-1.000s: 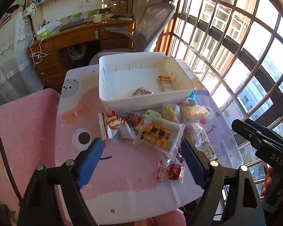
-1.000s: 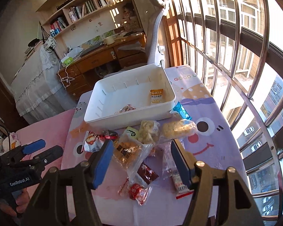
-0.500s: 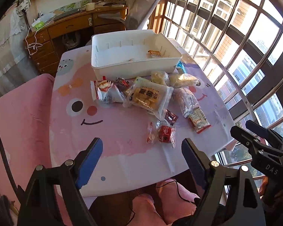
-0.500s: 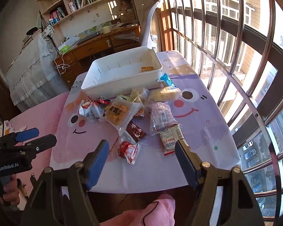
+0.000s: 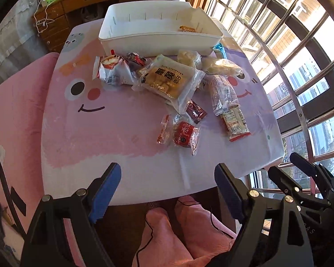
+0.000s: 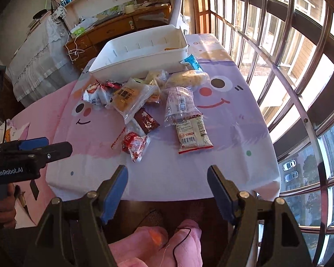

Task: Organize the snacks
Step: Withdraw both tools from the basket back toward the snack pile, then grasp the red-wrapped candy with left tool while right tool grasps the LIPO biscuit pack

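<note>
A cartoon-face tablecloth [image 5: 113, 133] fills mid-frame. At upper centre sits the white bin [image 5: 160, 37], an orange packet [image 5: 187, 29] inside. Below it lie heaped snacks [image 5: 167, 80], with a barcoded pack [image 6: 192, 131] and a red packet [image 5: 184, 132] nearer. Left gripper [image 5: 167, 191], marked "GenRobot.AI" in the right view, and right gripper [image 6: 167, 189] gape wide, empty, at bottom centre.

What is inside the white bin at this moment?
In the white bin, one small orange packet shows near its right far corner. The near wall hides the floor closest to the camera, so anything lying there cannot be seen.
</note>
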`<state>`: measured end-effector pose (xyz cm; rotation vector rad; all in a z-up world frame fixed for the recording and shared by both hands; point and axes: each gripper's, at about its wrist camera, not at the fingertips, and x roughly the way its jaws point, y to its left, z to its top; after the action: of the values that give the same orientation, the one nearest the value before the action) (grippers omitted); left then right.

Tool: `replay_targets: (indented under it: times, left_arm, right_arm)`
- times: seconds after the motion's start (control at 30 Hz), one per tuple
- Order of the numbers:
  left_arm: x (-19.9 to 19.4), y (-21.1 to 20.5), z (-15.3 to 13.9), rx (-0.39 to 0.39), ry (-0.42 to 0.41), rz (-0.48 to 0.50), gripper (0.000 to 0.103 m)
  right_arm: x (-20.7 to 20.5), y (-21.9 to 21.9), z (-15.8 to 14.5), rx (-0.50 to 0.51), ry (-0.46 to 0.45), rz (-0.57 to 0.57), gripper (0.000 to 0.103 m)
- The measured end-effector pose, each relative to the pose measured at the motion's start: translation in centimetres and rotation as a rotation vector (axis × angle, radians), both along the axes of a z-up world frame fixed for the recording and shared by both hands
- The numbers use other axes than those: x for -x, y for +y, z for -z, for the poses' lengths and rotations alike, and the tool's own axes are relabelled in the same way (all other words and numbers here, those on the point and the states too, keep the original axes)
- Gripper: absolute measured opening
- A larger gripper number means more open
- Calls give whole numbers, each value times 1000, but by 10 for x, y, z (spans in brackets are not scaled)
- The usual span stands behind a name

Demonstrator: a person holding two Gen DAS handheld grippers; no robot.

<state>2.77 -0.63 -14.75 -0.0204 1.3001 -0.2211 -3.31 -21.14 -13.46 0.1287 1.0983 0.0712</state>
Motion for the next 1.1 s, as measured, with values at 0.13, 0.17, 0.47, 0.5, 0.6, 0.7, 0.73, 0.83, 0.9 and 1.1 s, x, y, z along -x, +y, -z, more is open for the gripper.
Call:
replay_targets:
  times: [0.13, 0.17, 0.47, 0.5, 0.6, 0.7, 0.73, 0.83, 0.9, 1.1]
  left_arm:
    - [-2, -9, 20, 25, 79, -73, 85]
    - [-3, -11, 24, 23, 92, -90, 85]
    - [-18, -35, 50, 50, 110, -265, 85]
    - [-21, -37, 53, 58, 109, -286, 85]
    - [-31, -41, 63, 77, 115, -353, 85]
    - [-41, -44, 78, 82, 140, -420, 85]
    - [-45, -44, 83, 82, 155, -443, 85]
    - [-54, -44, 100, 91, 194, -508, 85]
    - [-58, -44, 109, 95, 215, -545, 85]
    - [-68, -43, 133, 85, 258, -618, 85]
  right_arm:
    - [-10, -11, 13, 14, 17, -43, 74]
    - [-13, -12, 17, 17, 18, -58, 74]
    - [-38, -21, 44, 66, -23, -215, 74]
    - [-41, -21, 48, 68, -27, -233, 74]
    - [-51, -23, 58, 70, -38, -284, 74]
    - [-61, -26, 68, 66, -45, -324, 74]
    - [-65, -26, 71, 67, -43, -335, 74]
    - [-74, -28, 80, 71, -35, -358, 74]
    - [-79, -29, 86, 71, -30, -370, 74]
    - [-92, -26, 103, 60, 8, -410, 74]
